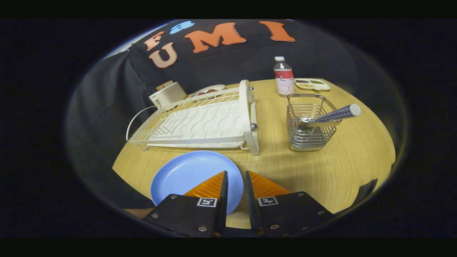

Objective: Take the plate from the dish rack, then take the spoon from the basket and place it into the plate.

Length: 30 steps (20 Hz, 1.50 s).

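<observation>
- We see the jaws nearly closed, only a narrow gap between the two fingers and nothing pinched in it.
- The round pale-blue plastic plate lies flat on the light wooden tabletop, near its front edge; one finger reaches over the plate's rim, and we cannot tell whether it touches.
- Beyond the plate stands the white wire dish rack with its ribbed white drip tray, empty of dishes, its end panel toward the middle of the tabletop.
- Beside the rack, apart from it, stands the square steel wire basket; the metal spoon with a blue-and-white checked handle leans in it, handle out over the basket's rim.
- Toward the far edge are a clear plastic bottle with a white cap and red label and, just beside it, a small white divided tray.
- Behind the rack, at the far corner, sit a white box-shaped appliance and a white dish.
</observation>
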Each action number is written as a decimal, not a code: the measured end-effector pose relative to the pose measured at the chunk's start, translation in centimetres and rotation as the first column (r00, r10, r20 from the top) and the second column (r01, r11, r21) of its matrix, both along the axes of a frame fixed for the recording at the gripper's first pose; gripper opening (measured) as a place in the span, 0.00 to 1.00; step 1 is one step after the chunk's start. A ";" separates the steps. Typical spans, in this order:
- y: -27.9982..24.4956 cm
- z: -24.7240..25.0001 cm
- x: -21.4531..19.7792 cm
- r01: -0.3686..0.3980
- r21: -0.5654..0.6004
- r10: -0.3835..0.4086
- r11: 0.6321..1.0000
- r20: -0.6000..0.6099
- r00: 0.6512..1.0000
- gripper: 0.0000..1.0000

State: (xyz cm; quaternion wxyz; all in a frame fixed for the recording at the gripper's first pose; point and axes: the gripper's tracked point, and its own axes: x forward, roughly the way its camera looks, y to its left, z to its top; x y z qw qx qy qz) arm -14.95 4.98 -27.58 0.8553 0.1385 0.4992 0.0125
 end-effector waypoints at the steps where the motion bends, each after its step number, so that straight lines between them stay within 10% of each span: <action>1: -0.3 0.3 0.2 0.006 -0.003 -0.006 1.000 0.017 1.000 0.27; 10: -10.1 3.8 2.6 0.175 -0.290 -0.097 0.941 0.266 0.959 0.55; 18: -14.0 6.7 4.9 0.293 -0.405 -0.075 0.866 0.474 0.877 0.55; 30: -13.5 6.5 7.1 0.332 -0.367 -0.085 0.869 0.551 0.830 0.11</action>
